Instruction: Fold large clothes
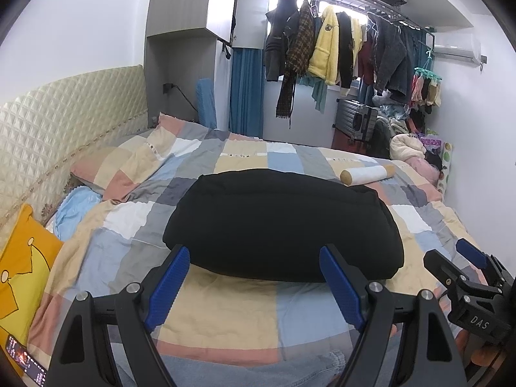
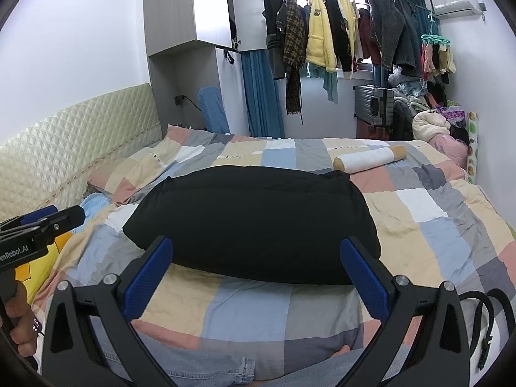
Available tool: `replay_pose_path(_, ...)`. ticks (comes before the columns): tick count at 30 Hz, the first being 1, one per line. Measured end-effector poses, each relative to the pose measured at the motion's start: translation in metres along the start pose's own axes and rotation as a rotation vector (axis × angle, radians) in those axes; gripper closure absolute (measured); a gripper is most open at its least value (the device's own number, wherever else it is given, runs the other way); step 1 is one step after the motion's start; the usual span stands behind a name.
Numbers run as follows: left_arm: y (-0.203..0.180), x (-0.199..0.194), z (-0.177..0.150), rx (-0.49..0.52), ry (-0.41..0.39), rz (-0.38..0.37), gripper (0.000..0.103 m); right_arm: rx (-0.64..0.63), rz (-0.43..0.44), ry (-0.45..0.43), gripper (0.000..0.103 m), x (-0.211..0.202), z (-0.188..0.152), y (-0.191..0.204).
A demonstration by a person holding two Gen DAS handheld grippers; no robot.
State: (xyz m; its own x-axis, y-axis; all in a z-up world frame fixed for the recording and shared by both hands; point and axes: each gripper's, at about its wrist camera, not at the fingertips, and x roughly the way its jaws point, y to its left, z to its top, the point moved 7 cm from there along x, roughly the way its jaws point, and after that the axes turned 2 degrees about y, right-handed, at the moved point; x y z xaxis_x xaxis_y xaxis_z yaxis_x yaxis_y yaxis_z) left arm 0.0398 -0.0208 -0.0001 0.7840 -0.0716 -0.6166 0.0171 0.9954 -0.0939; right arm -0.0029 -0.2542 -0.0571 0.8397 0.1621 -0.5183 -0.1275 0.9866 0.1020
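Observation:
A black garment (image 1: 283, 222) lies folded into a thick rectangular bundle on the checkered bed cover (image 1: 225, 309); it also shows in the right wrist view (image 2: 254, 222). My left gripper (image 1: 254, 254) is open and empty, just short of the bundle's near edge, its blue pads (image 1: 171, 287) spread wide. My right gripper (image 2: 256, 246) is open and empty too, at the bundle's near edge, with its blue pads (image 2: 364, 277) wide apart. Each gripper shows at the edge of the other's view: the right one (image 1: 471, 258), the left one (image 2: 48, 216).
A white bolster with tan ends (image 1: 367, 174) lies behind the bundle. Pillows and a yellow cushion (image 1: 22, 264) sit at the left by the quilted headboard (image 1: 64, 119). Hanging clothes (image 1: 338, 51), a suitcase (image 1: 354, 122) and piled laundry stand beyond the bed. A black belt (image 2: 487, 319) lies at right.

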Motion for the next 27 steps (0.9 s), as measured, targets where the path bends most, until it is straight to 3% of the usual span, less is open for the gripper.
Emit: replay_pose_path(27, 0.0062, 0.0018, -0.0051, -0.011, 0.011, 0.007, 0.021, -0.001, -0.016, -0.002, 0.000, -0.0038, -0.0067, 0.0012)
